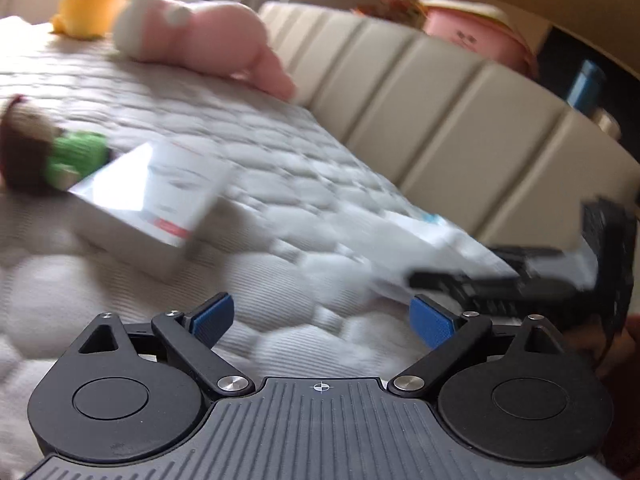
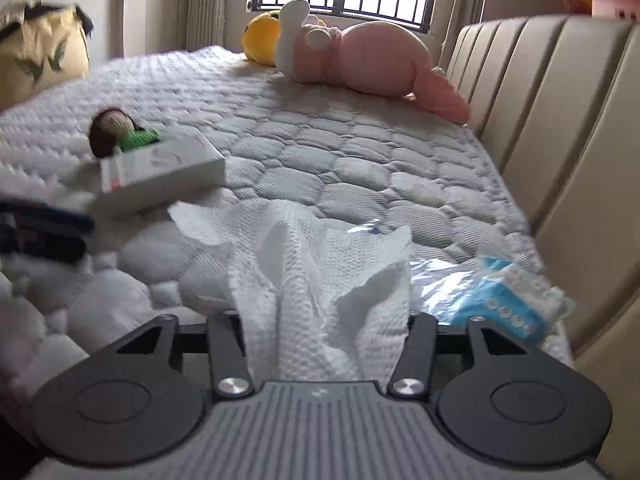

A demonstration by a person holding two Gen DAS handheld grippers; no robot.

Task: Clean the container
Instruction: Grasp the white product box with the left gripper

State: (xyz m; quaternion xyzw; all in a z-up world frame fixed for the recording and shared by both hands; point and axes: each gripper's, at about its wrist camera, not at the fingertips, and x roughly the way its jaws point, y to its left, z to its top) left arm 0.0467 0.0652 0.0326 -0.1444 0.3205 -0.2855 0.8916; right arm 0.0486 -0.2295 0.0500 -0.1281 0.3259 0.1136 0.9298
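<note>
A white rectangular box [image 1: 148, 200] [image 2: 160, 168] lies on the quilted mattress [image 2: 320, 140], ahead and to the left of both grippers. My left gripper [image 1: 320, 320] hovers low over the mattress, open, its blue pads [image 1: 214, 318] wide apart with nothing between them. My right gripper [image 2: 324, 320] is shut on a crumpled white paper towel [image 2: 312, 280], which drapes forward and hides its fingertips. The left wrist view is motion-blurred; it shows the right gripper [image 1: 520, 280] with the paper towel [image 1: 420, 240] at the right.
A brown and green doll [image 2: 116, 132] lies behind the box. Pink plush [image 2: 360, 56] and yellow plush [image 2: 262, 38] sit by the window. A blue plastic packet [image 2: 508, 300] lies at the right beside the beige padded headboard [image 2: 560, 120]. A yellow pillow [image 2: 40, 52] is far left.
</note>
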